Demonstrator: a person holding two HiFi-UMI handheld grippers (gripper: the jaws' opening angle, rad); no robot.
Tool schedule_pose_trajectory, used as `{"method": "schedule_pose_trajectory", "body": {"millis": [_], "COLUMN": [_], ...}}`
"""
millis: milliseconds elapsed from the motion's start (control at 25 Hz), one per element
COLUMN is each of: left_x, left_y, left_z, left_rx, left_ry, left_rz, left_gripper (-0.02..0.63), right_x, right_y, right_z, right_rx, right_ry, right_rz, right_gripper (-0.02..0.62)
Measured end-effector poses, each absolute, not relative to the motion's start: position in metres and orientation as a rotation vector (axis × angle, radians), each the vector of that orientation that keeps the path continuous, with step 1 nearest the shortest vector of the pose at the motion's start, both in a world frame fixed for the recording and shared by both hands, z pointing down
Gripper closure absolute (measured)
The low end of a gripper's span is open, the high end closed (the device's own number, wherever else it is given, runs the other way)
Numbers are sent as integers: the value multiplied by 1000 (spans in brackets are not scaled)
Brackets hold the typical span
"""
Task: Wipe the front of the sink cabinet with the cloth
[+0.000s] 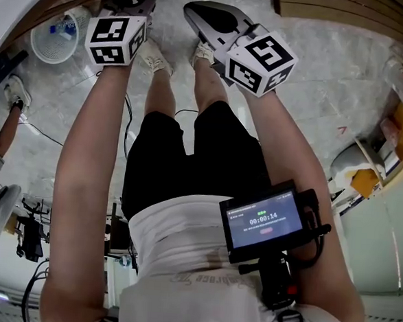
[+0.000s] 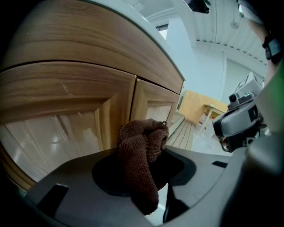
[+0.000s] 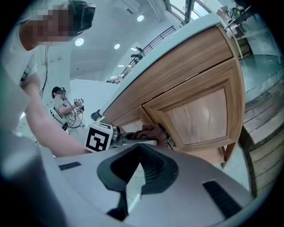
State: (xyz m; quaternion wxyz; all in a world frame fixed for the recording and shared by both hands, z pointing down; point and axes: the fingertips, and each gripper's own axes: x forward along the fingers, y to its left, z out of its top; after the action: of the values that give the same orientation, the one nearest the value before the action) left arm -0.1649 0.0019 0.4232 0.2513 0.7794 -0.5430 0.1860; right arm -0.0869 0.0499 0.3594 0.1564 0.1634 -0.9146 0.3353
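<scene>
We are clamping the brown cloth [image 2: 141,150] in the left gripper [image 2: 148,179], at the center of the left gripper view. It is bunched by the sink cabinet [image 2: 66,106] near the seam between 2 doors, probably touching, but we can't confirm that. The right gripper [image 3: 133,175] is idling, jaws together on nothing. Wiping seems to be just starting, with most of the front left to do.

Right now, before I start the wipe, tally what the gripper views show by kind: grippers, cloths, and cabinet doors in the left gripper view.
Grippers: 2, the left gripper shut on the cloth, the right gripper shut on nothing.
Cloths: 1, the brown cloth.
Cabinet doors: 2, the near door and the far door.
Total: 5.
</scene>
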Motion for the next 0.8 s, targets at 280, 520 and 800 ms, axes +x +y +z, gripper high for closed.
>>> {"method": "schedule_pose_trajectory", "body": {"millis": [280, 520, 800], "left_x": [-169, -170, -232], "left_y": [0, 3, 31], "left_z": [441, 441, 454], "left_rx": [2096, 2130, 2036], "left_ry": [-1473, -1443, -1527], "left_rz": [540, 559, 562], "left_gripper": [431, 431, 431], "right_x": [-80, -74, -110], "right_y": [50, 49, 66], "right_z": [361, 363, 368], "right_rx": [479, 483, 456], "right_ry": [-2609, -2599, -2595], "right_rz": [946, 940, 932], "right_gripper": [583, 583, 583]}}
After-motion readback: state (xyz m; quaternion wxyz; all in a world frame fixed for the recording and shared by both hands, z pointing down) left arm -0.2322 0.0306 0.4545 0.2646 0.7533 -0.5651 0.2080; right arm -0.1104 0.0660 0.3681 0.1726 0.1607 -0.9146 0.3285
